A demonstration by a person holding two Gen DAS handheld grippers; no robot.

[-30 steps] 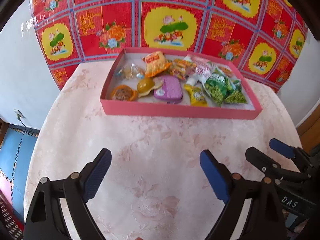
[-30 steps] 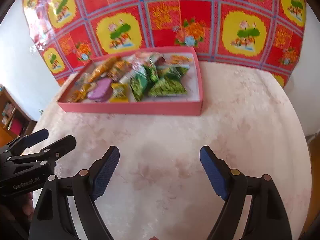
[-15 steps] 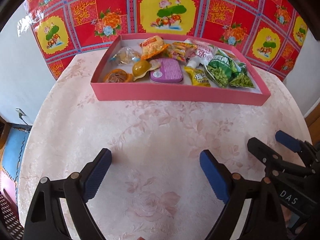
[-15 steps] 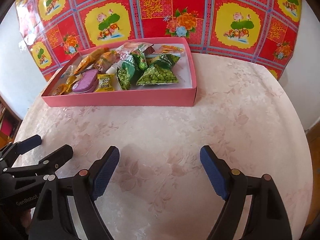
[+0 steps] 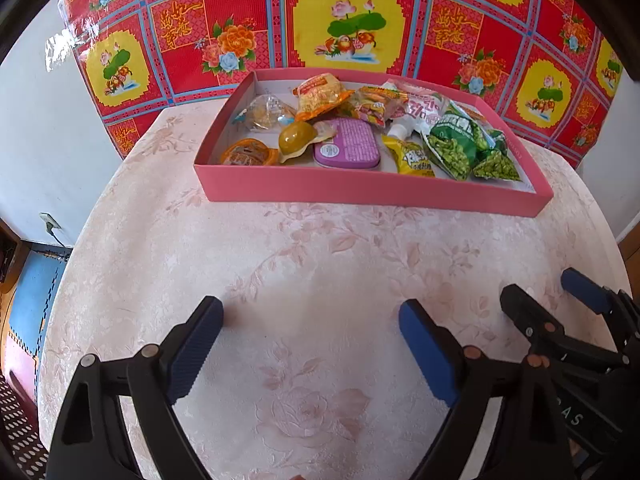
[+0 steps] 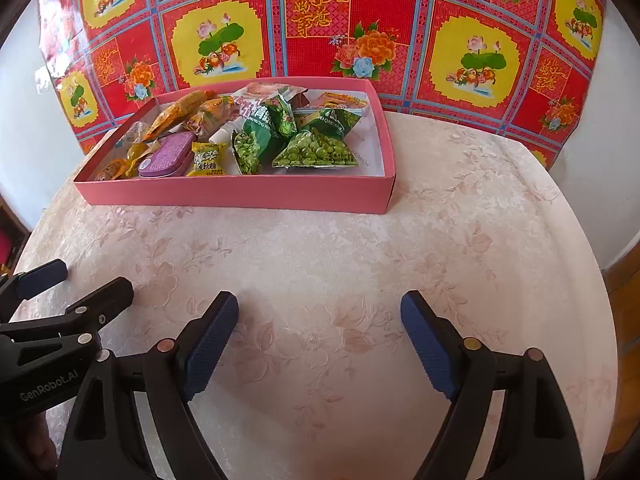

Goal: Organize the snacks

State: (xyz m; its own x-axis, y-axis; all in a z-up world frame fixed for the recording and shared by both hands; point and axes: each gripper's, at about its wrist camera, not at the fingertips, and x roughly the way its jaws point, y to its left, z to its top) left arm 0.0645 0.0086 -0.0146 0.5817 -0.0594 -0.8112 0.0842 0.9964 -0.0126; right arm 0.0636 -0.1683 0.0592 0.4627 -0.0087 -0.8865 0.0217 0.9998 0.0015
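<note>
Our left gripper (image 5: 310, 338) and right gripper (image 6: 320, 334) hang wide open and empty over the bench (image 5: 320, 264), well short of the pink tray (image 5: 372, 192) at its far edge. The snacks lie heaped in it: crinkly, light pea bags (image 6: 316, 148) that we judge slippery, best pinched at a sealed edge; 1 stiff purple tin (image 5: 347, 149), gripped across its sides.

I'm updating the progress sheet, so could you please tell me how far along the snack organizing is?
Done: the snacks, such as the green pea packets and purple tin, lie in the pink tray; none shows on the bare tablecloth. In hand: nothing; the left gripper and right gripper are open above the cloth. Left: possibly tidying the jumbled pile.
</note>
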